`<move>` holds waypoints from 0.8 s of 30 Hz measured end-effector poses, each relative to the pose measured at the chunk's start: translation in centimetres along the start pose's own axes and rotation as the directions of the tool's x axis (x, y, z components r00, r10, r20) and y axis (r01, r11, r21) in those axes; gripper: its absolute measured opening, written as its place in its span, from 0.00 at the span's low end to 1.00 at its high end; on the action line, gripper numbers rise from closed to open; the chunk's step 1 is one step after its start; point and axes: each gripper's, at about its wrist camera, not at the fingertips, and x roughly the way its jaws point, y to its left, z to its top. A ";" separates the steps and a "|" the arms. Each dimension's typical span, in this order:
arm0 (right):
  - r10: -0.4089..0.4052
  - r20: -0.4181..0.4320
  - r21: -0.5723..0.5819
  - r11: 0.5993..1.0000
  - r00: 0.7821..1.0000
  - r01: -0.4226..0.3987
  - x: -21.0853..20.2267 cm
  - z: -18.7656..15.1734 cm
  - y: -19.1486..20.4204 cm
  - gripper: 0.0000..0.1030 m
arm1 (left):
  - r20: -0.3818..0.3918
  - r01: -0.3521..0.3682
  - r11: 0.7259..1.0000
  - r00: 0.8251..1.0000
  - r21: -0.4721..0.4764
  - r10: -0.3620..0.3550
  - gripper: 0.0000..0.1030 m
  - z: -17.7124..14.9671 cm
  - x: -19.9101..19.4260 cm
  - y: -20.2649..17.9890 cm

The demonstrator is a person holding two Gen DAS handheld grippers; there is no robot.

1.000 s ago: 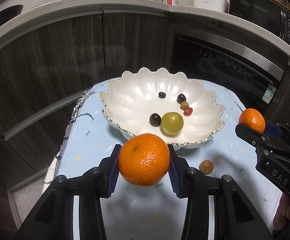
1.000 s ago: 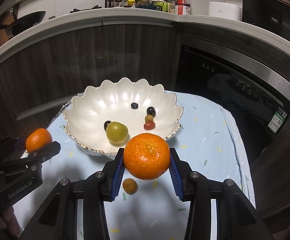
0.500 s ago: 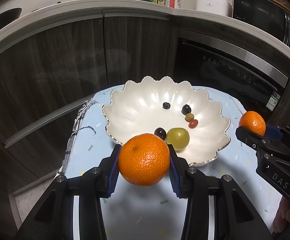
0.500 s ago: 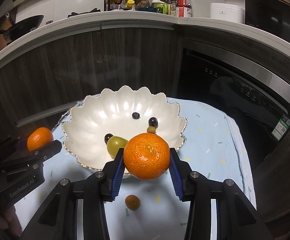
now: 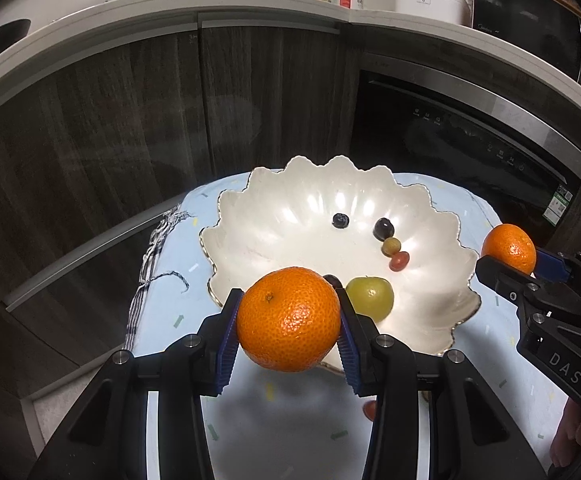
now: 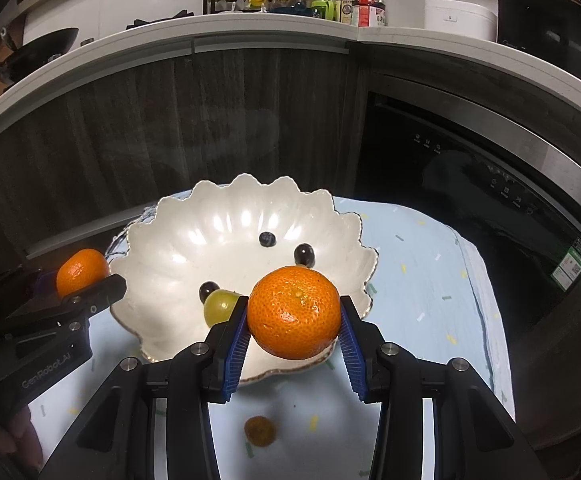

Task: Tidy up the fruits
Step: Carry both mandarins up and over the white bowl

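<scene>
Orange fruit fills both claws: the left claw (image 5: 288, 320) is clamped on a mandarin (image 5: 288, 319), its blue ribbed pads (image 5: 228, 338) pressed to the fruit's two sides, and the right claw (image 6: 293, 314) is clamped the same way on a second mandarin (image 6: 293, 313). Each claw stands only as far apart as its fruit is wide. Both held fruits hang over the near rim of a white scalloped bowl (image 5: 290, 208), which sits on a pale blue cloth (image 5: 162, 304) covering the table. Inside the bowl lie a large green grape (image 5: 370, 297), a dark grape partly hidden behind the left mandarin, a blueberry (image 5: 340, 221), another dark grape (image 5: 383, 228), a small yellowish fruit (image 5: 392, 246) and a small red one (image 5: 399, 261), the last three touching in a short row. On the cloth, below the right claw and near the bowl's front edge, a small brownish-orange fruit (image 6: 260, 431) lies by itself. In the left view the right claw appears at the right edge beside the bowl; in the right view the left claw appears at the left edge, level with the bowl's rim.
</scene>
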 end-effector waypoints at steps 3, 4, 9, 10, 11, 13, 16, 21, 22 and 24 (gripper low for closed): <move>0.002 -0.009 -0.002 1.000 1.000 -0.002 0.5 0.2 0.1 0.42 | -0.011 0.000 1.000 1.000 0.002 0.000 0.42 0.2 0.6 0.1; 0.004 -0.013 -0.002 1.000 1.000 -0.004 0.7 0.3 0.2 0.42 | -0.015 0.001 1.000 1.000 0.002 -0.001 0.42 0.2 0.8 0.2; 0.010 -0.041 -0.003 1.000 0.999 -0.010 1.7 0.2 0.3 0.42 | -0.039 0.005 1.000 0.999 0.002 -0.005 0.42 0.2 1.9 0.3; 0.011 -0.051 -0.004 1.000 0.999 -0.011 2.0 0.2 0.4 0.42 | -0.044 0.005 1.000 0.999 0.001 -0.005 0.42 0.2 2.1 0.3; 0.011 -0.056 -0.004 1.000 0.998 -0.012 2.2 0.1 0.4 0.42 | -0.051 0.005 1.000 0.999 0.001 -0.005 0.42 0.2 2.3 0.3; 0.011 -0.073 -0.004 1.000 0.997 -0.012 2.7 0.0 0.4 0.42 | -0.063 0.006 1.000 0.998 0.000 -0.006 0.42 0.1 2.7 0.3; 0.013 -0.095 -0.001 1.000 0.995 -0.013 3.4 -0.1 0.3 0.42 | -0.079 0.008 1.000 0.997 -0.003 -0.008 0.42 0.0 3.3 0.4; 0.022 -0.125 -0.001 1.000 0.992 -0.023 4.2 -0.3 0.3 0.42 | -0.100 0.008 1.000 0.995 -0.007 -0.009 0.42 -0.2 3.9 0.5; 0.022 -0.129 -0.001 1.000 0.991 -0.022 4.3 -0.4 0.3 0.43 | -0.100 0.008 1.000 0.995 -0.006 -0.009 0.42 -0.2 4.0 0.5; 0.024 -0.137 -0.001 1.000 0.990 -0.024 4.4 -0.6 0.3 0.43 | -0.101 0.007 1.000 0.995 -0.004 -0.008 0.43 -0.1 4.0 0.4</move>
